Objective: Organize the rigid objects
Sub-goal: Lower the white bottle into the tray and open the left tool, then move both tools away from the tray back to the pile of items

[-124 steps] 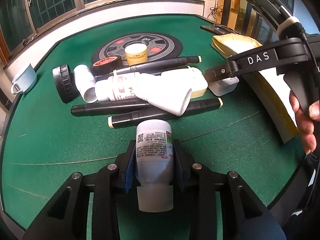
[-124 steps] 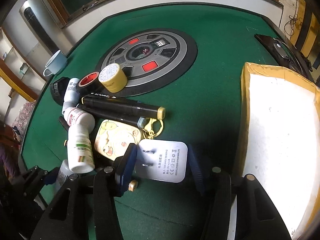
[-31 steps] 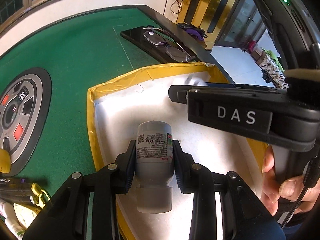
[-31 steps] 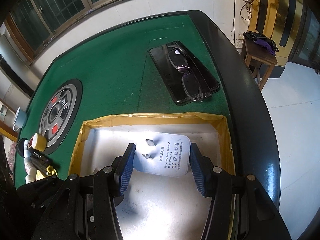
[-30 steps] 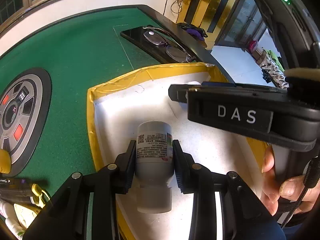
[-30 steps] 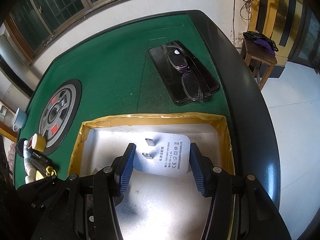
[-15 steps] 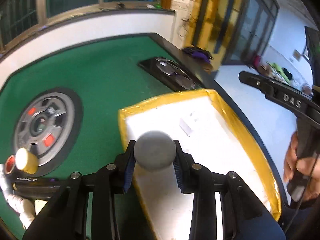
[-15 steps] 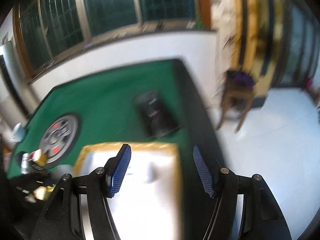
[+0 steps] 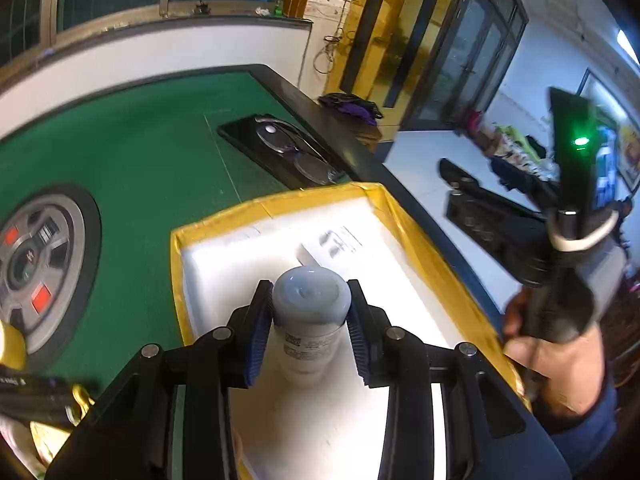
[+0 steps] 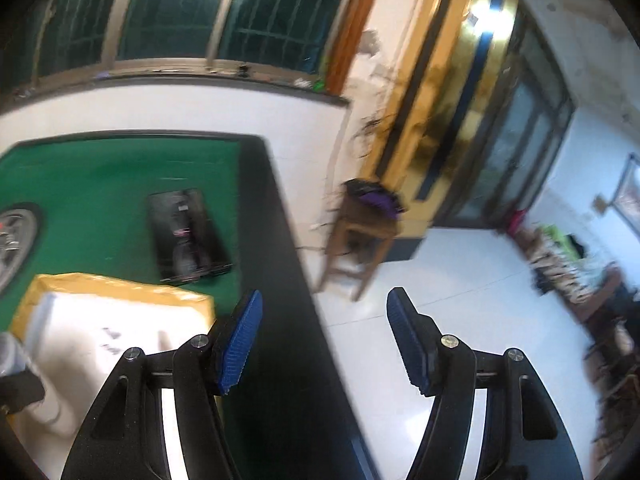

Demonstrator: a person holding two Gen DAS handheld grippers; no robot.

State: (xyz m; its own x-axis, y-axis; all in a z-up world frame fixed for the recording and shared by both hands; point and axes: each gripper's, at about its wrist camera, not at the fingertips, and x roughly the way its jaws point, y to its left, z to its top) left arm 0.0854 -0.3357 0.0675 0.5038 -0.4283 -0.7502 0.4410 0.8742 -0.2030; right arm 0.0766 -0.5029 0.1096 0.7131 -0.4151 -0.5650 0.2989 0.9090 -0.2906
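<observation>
One grey-white bottle point(image 9: 311, 312), printed label, clamped in left tongs point(image 9: 308, 332); right tongs point(image 10: 324, 340) apart, empty.

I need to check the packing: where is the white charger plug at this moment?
In the left wrist view the white charger plug lies flat inside the yellow-edged box, near its far end, just beyond the bottle held in the left gripper.
</observation>
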